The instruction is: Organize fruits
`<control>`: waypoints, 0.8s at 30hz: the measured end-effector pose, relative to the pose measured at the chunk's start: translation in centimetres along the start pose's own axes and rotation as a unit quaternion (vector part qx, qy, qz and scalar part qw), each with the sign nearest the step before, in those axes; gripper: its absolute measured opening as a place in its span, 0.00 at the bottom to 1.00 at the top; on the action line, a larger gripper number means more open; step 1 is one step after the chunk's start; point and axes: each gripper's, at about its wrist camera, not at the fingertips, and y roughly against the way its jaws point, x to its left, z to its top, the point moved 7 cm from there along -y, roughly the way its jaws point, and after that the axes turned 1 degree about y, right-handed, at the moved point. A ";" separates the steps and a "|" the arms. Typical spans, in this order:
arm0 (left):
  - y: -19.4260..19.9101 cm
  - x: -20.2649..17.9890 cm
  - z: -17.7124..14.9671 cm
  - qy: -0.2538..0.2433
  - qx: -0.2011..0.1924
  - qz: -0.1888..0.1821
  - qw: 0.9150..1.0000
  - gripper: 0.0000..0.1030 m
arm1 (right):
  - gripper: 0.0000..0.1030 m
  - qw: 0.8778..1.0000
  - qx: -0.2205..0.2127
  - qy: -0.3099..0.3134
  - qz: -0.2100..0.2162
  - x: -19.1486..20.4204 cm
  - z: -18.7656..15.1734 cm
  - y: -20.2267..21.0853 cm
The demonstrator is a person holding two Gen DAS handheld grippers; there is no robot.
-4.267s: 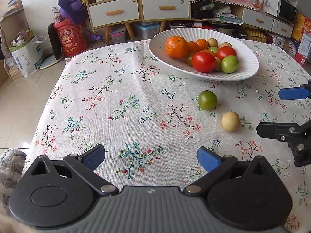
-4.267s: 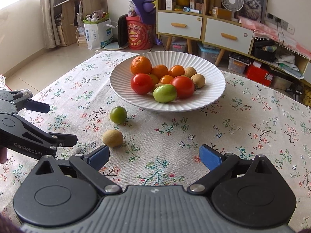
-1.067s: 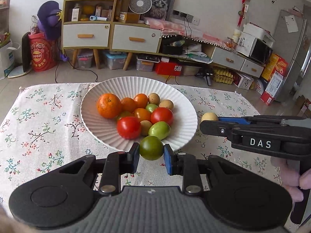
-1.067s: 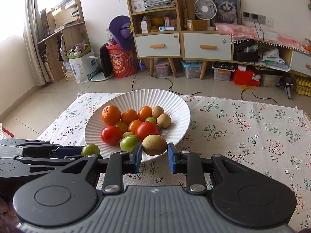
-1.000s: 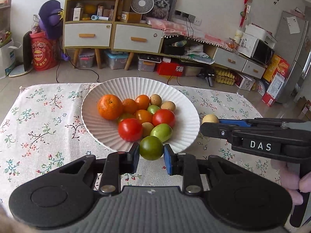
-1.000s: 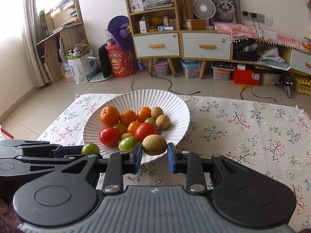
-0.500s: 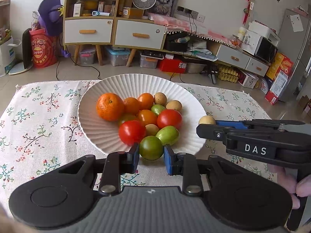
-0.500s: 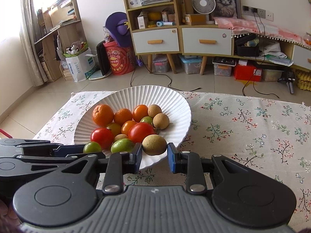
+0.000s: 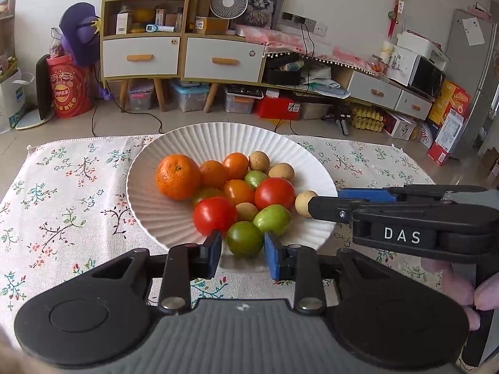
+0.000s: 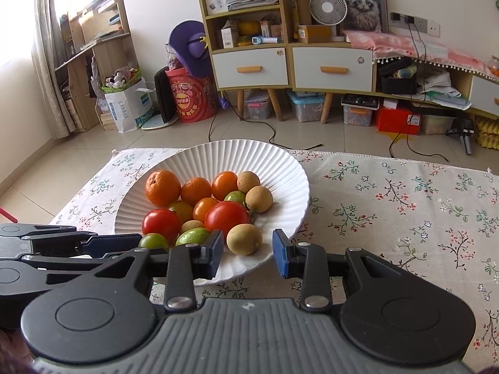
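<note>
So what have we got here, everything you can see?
plate: one, white, ribbed, mid-table
tablecloth: one, white floral, over the table
orange fruits: four, orange, plate's back left
red tomatoes: two, red, plate's middle
light green tomatoes: two, plate's middle; a yellowish one is partly hidden
dark green tomato: one, near rim
tan fruit: one, near rim
other tan fruits: three, among the pile
cabinet: one, wood with white drawers, far wall
fan: one, white, on the cabinet
left gripper: black, blue pads, jaws opening around the dark green tomato
right gripper: same, jaws opening around the tan fruit
hand: one, on the right gripper's handle
</note>
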 end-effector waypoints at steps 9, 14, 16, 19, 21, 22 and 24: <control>1.7 -0.1 0.0 -0.006 -0.015 0.010 1.000 0.57 | 0.58 1.000 -0.010 -0.001 -0.011 -0.4 0.4 1.6; 2.9 0.6 -0.2 0.000 -0.015 0.027 1.000 0.80 | 0.68 1.000 -0.007 -0.006 -0.021 -0.8 0.3 2.5; 3.5 0.8 -0.3 0.001 -0.013 0.043 0.999 0.84 | 0.73 1.000 -0.004 -0.014 -0.024 -0.9 0.1 3.0; 4.2 1.1 -0.6 0.006 -0.004 0.062 0.998 0.91 | 0.79 0.999 0.006 -0.026 -0.028 -0.9 -0.2 3.7; 4.8 1.3 -1.0 0.015 0.003 0.075 0.997 0.92 | 0.81 0.999 0.013 -0.030 -0.040 -0.8 -0.6 4.4; 5.0 1.3 -1.2 0.019 0.007 0.079 0.997 0.92 | 0.83 0.999 0.013 -0.030 -0.042 -0.8 -0.8 4.8; 5.6 1.3 -1.5 0.025 0.017 0.088 0.996 0.92 | 0.86 0.998 0.012 -0.030 -0.050 -0.6 -1.3 5.6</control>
